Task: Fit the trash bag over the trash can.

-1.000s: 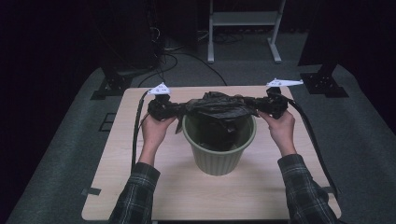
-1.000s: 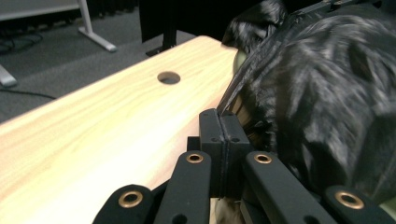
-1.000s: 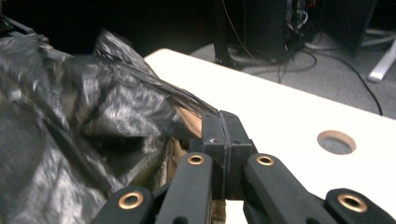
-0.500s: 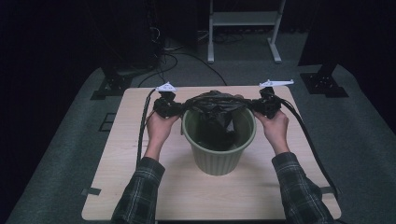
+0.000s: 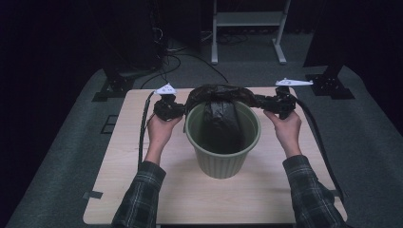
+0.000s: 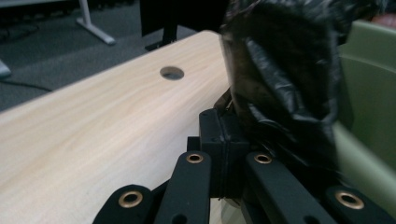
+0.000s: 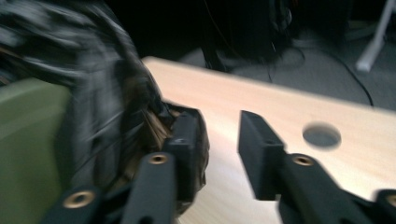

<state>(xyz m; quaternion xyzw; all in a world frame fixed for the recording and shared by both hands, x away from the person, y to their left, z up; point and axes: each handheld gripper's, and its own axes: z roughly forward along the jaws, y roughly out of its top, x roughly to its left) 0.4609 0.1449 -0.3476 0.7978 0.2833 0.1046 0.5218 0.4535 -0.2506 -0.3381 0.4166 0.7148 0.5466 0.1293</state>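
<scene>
One black bag [image 5: 219, 111] hangs into one green bin [image 5: 223, 156] at the middle of the table [image 5: 119, 156], its top edge stretched over the bin's far rim. Of the two grippers, the left gripper [image 5: 167, 107] is clamped tight on the bag's left edge, while the right gripper [image 5: 278, 103] has just been opening, its jaws apart with a gap between them and bag plastic lying against one jaw. Bare tabletop lies on both sides and in front; one round hole [image 6: 172, 73] sits near the far edge.

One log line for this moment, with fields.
left tongs: shut on black bag | right tongs: just opened, bag released | green bin: upright, bag half in
</scene>
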